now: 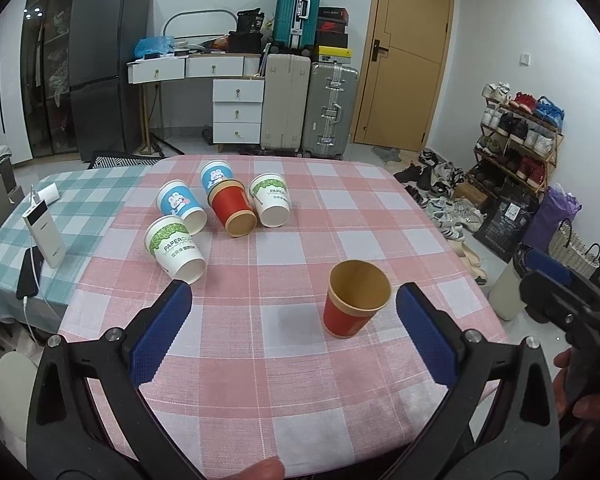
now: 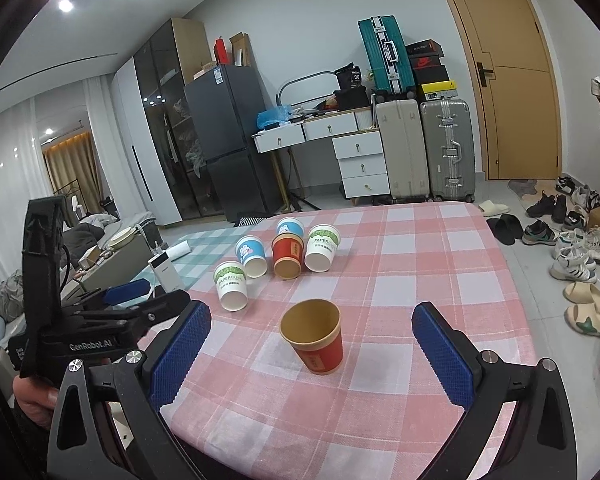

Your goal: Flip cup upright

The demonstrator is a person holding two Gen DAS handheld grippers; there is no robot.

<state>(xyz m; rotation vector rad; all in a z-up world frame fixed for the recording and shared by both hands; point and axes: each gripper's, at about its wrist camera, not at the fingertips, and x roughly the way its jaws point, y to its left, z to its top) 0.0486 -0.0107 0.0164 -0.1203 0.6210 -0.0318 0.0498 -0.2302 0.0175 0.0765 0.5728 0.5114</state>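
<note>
One red paper cup (image 1: 356, 300) stands upright on the pink checked tablecloth (image 1: 300, 368), its brown mouth open to the ceiling, near the front edge of the table. It sits apart from the left gripper (image 1: 294, 316), whose blue-padded jaws are spread wide on either side of it without touching; the right gripper (image 2: 312, 338) frames it the same way, jaws wide apart and holding nothing. Farther back, five cups lie tipped on their sides in a loose cluster: a second red cup (image 1: 234, 210), two blue rabbit-print cups (image 1: 180, 206) and two white cups with green print (image 1: 174, 250). Left of the cluster, on a teal checked cloth (image 1: 80, 200), rest a white power bank (image 1: 46, 234) and a dark phone (image 1: 30, 272).
</note>
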